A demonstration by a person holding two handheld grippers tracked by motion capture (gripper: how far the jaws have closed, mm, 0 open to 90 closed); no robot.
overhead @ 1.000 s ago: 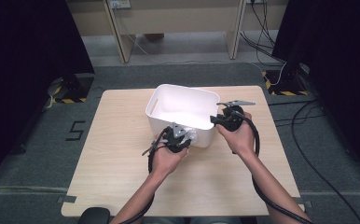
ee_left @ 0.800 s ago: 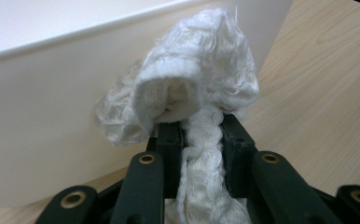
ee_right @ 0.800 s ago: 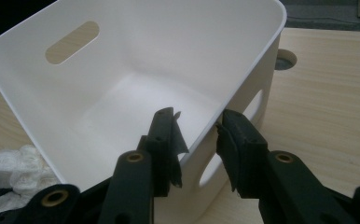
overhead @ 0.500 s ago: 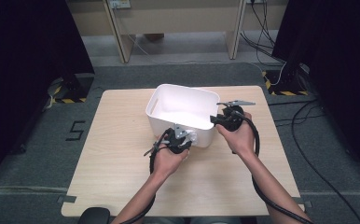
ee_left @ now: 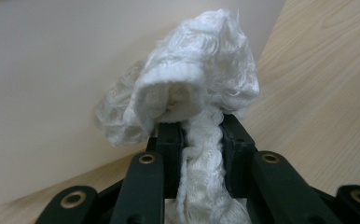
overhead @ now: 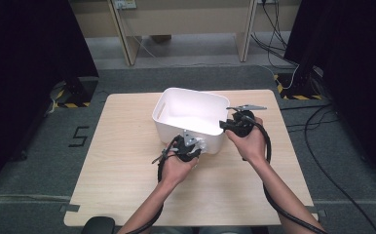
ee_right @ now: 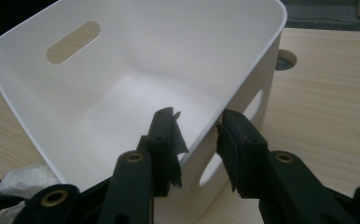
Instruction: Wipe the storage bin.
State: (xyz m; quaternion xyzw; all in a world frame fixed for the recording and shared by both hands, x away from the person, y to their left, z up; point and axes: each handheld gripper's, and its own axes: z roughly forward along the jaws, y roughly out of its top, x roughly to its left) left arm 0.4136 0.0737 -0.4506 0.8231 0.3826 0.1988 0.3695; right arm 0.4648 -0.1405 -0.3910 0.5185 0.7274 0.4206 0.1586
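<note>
The left tongs (ee_left: 199, 135) are clamped on a fluffy white cloth (ee_left: 192, 93), held just beside the near wall of the white bin (overhead: 191, 114); the bin sits near the far edge of the surface (overhead: 127, 161), about in the middle; the right tongs (ee_right: 199, 140) stand apart with the bin's rim between them, one on each side, and I cannot tell if they press on it.

The cloth could slip out, because most of it bulges loose above the grip; it could also catch on the bin's wall and drop outside; the bin may tip or slide if the right tongs pull on the rim.

The tall near wall stands in the cloth's way; cables (overhead: 278, 29) lie on the floor past the surface.
</note>
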